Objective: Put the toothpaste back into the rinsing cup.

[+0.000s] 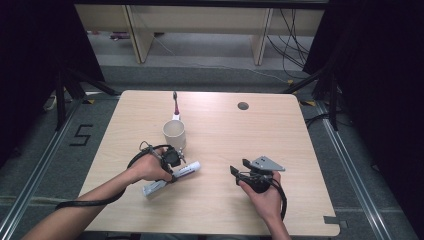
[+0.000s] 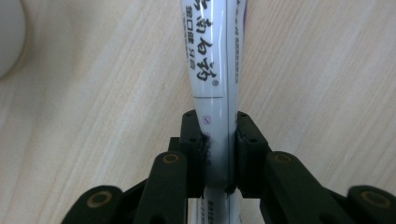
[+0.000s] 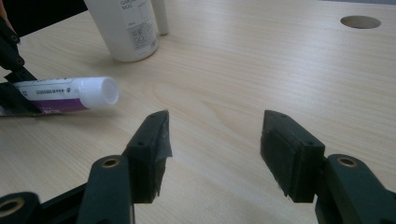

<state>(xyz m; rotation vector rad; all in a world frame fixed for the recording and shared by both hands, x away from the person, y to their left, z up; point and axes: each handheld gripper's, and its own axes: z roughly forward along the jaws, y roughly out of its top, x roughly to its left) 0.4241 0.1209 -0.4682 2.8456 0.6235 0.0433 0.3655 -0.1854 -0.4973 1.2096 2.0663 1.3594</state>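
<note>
Tube (image 1: 171, 178) is lying on the bench (image 1: 280, 135), near the cup (image 1: 174, 134); your left gripper (image 2: 218, 154) is clenching its body. Cap looks on, so squeezing likely remains. Your right gripper (image 3: 212, 154) is hovering with fingers spread, empty. Chinese print unreadable; toothbrush (image 1: 175, 104) is lying behind the cup.
</note>
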